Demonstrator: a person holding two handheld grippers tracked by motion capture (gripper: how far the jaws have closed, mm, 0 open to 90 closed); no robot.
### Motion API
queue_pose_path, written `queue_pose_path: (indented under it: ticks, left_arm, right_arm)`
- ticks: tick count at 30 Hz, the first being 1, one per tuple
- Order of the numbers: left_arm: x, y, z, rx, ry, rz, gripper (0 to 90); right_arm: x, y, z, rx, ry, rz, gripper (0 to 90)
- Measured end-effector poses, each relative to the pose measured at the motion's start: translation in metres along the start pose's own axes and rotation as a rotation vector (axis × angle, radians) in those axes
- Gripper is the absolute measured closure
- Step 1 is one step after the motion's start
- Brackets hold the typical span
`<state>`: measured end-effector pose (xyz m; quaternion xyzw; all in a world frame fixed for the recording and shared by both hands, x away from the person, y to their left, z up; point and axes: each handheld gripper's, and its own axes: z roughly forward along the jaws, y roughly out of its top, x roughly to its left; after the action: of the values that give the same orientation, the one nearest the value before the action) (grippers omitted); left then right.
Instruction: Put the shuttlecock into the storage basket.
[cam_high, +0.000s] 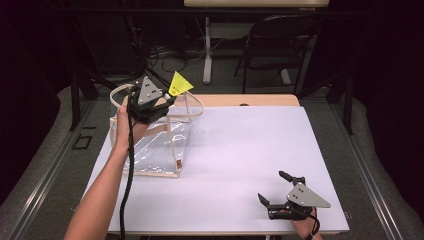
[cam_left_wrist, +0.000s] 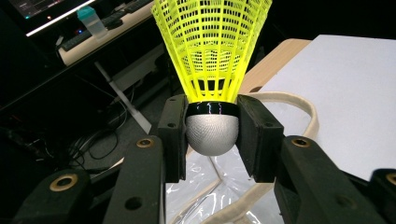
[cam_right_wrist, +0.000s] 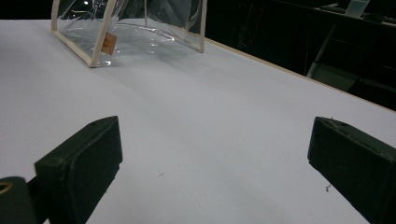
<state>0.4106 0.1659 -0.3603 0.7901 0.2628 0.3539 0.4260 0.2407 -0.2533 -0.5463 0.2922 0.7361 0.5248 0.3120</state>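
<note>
Left tongs raised over bag, clamping shuttlecock; right tongs apart on table

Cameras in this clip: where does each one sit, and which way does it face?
High view: above the person's side, facing forward and down on the table; both forearms, left gripper and right gripper show.
Left gripper view: on that gripper, along its jaws clamping the yellow shuttlecock above the clear bag.
Right gripper view: low over the table, along its open jaws toward the bag.
All three share the bag.

No text (not even labels) is legible.
</note>
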Motion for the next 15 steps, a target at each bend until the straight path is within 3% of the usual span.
queue_pose_path:
  ticks: [15]
  left_arm:
    - [0.019,-0.01,-0.014,0.012,0.031,-0.023,64.8]
  right_arm:
    - [0.0,0.0,0.001,0.001,-0.001,0.005,2.8]
